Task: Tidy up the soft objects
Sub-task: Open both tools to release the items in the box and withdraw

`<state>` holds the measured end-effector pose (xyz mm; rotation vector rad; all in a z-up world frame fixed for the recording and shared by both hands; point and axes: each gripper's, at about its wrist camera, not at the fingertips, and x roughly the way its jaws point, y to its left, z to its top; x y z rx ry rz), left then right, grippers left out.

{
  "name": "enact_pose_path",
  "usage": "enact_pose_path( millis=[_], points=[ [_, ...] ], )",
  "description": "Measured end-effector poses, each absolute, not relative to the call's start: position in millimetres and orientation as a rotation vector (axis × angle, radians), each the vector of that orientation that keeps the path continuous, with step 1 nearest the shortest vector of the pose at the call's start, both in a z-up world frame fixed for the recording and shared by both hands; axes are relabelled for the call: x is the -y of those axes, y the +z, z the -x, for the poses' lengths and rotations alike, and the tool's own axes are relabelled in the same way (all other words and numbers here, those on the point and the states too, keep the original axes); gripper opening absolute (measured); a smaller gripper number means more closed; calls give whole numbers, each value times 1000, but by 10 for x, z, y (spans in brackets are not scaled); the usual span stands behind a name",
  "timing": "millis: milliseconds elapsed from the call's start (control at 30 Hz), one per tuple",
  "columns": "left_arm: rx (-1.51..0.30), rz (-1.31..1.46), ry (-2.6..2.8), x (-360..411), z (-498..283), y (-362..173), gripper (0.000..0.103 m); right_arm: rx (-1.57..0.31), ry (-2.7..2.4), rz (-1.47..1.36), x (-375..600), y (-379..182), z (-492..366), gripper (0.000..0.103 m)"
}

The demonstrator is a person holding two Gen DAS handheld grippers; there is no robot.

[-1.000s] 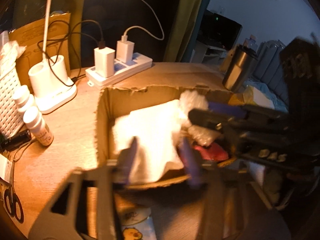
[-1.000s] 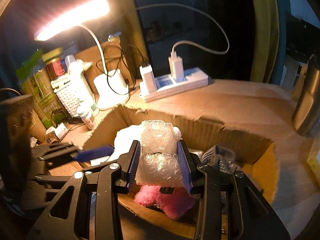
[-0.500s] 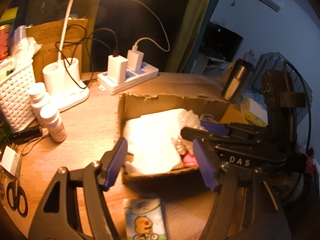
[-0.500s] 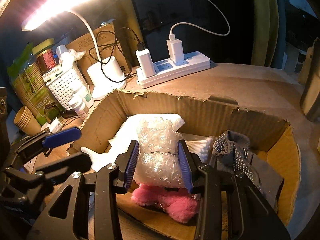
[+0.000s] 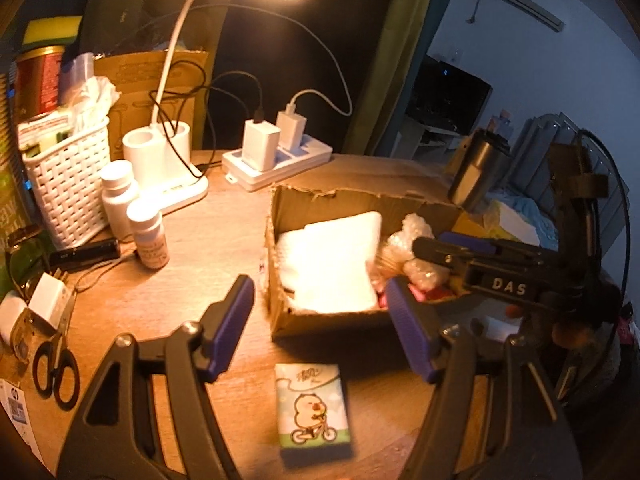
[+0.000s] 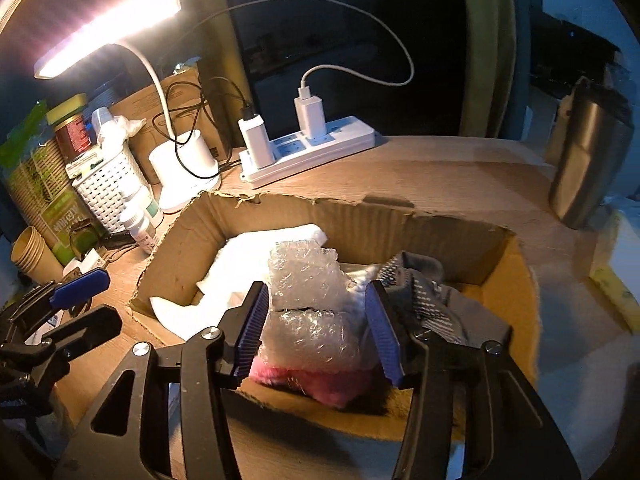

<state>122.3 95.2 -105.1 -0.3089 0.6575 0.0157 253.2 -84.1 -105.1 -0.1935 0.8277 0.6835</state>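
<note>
Left gripper [image 5: 320, 322]: I am holding it wide open with nothing between the pads, hovering over the wooden desk [image 5: 192, 248] short of the cardboard box [image 5: 280, 240]. This view alone is showing a tissue pack [image 5: 313, 411] with a cartoon chick on a bicycle, lying flat on the desk just below my fingers, and black scissors [image 5: 54, 372] at far left. A folded white cloth [image 5: 332, 264] is lying in the box's left half.

Right gripper [image 6: 318, 330]: I am holding it partly open over the box's near wall; the bubble wrap bundle [image 6: 308, 304] is sitting between the pads. The left pad looks to be touching it, the right pad shows a small gap, so I cannot tell whether any grip remains. Only this view is showing what lies under and beside it: a pink plush [image 6: 316, 382] beneath the wrap, and a grey dotted glove [image 6: 424, 296] to the right, all inside the box. The desk lamp [image 6: 108, 32] is lit in both views.
</note>
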Motion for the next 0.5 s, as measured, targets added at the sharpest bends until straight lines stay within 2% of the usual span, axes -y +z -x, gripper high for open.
enact_pose_path(
  millis=[500],
  points=[
    [-648, 303, 30, -813, -905, -1033, 71, -737, 660, 173, 1196, -744, -2168, 54]
  ],
)
